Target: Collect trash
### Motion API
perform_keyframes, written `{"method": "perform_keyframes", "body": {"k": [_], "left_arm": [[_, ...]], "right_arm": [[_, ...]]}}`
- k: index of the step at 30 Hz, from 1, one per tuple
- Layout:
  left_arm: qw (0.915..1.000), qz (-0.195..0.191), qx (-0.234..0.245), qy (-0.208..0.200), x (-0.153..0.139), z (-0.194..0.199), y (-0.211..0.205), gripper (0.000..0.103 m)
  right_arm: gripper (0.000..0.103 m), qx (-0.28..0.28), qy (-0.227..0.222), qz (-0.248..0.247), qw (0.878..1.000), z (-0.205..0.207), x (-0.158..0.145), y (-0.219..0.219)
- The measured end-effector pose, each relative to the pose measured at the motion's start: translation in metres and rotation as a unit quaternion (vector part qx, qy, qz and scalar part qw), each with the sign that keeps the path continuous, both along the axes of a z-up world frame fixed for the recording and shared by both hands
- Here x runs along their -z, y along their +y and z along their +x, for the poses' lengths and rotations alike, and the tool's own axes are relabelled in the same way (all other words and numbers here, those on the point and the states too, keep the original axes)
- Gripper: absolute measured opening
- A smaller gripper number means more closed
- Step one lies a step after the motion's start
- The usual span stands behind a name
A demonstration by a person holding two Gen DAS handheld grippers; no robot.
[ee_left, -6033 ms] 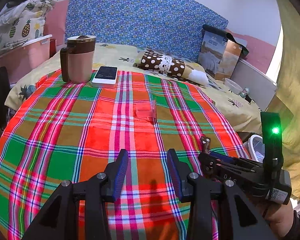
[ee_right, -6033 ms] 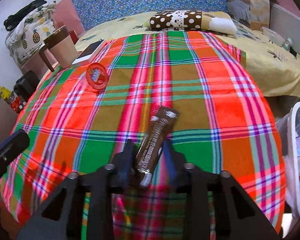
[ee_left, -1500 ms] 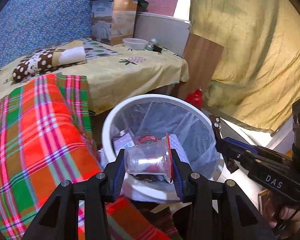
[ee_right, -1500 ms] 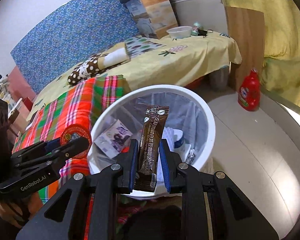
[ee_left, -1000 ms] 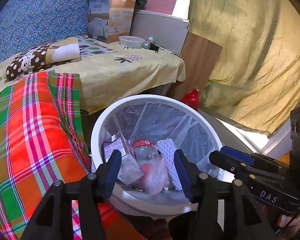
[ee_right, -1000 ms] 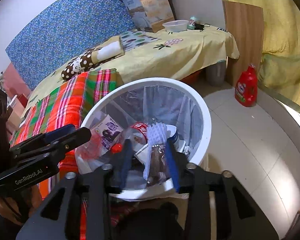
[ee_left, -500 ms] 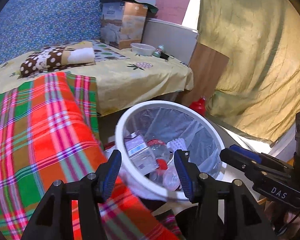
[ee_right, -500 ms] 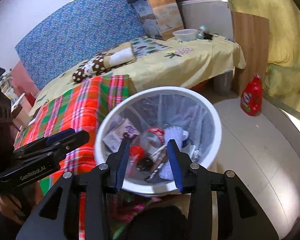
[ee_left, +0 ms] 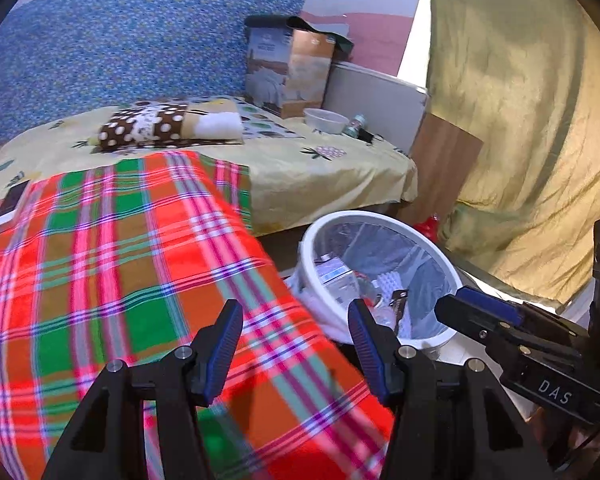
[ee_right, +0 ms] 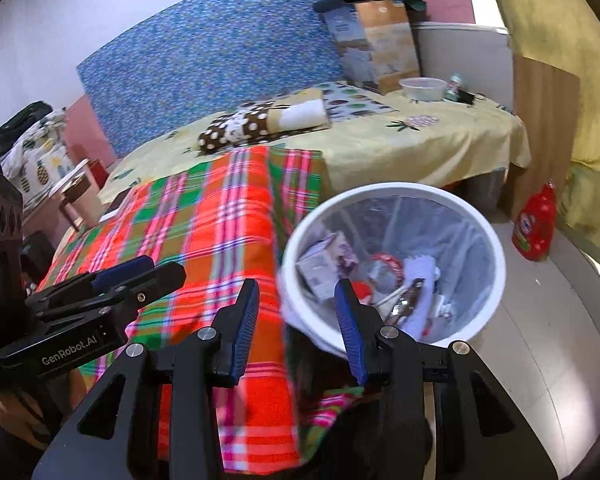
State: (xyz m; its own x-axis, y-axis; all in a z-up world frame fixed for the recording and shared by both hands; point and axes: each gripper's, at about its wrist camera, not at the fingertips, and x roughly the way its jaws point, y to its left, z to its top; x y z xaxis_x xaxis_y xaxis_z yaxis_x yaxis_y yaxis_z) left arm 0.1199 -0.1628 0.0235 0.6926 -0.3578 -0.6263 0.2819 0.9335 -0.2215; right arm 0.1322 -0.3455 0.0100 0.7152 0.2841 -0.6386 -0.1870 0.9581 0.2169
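Note:
The white waste bin (ee_right: 496,248) with its clear liner stands on the floor beside the plaid-covered table (ee_right: 220,232). Inside lie the brown snack wrapper (ee_right: 406,300), the clear cup with a red lid (ee_right: 380,266), a small carton and other scraps. My right gripper (ee_right: 296,292) is open and holds nothing, hovering at the bin's near-left rim. In the left wrist view the bin (ee_left: 428,240) sits to the right, and my left gripper (ee_left: 294,314) is open and bare over the plaid cloth's (ee_left: 120,260) right edge.
A yellow-sheeted bed (ee_left: 300,160) with a polka-dot pillow (ee_left: 148,126), a box, a bowl (ee_left: 326,120) and a small bottle lies behind. A red detergent bottle (ee_right: 536,224) stands on the floor by a wooden panel. A yellow curtain (ee_left: 520,120) hangs at right.
Both grippers let go of the cup and the wrapper, which now lie in the bin. Both have since swung left and up, away from the bin toward the plaid table.

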Motion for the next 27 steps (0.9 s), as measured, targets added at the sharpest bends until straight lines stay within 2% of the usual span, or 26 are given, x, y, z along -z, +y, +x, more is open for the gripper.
{"method": "perform_keyframes", "body": {"k": [11, 27], "left_arm": [[0.9978, 0.005, -0.065, -0.012, -0.007, -0.043, 0.047, 0.055], [0.9939, 0.016, -0.108, -0.017, -0.006, -0.089, 0.079, 0.055]], "right_arm": [[0.042, -0.034, -0.02, -0.008, 0.999, -0.019, -0.007, 0.03], [0.042, -0.059, -0.031, -0.027, 0.997, -0.047, -0.007, 0.058]]}}
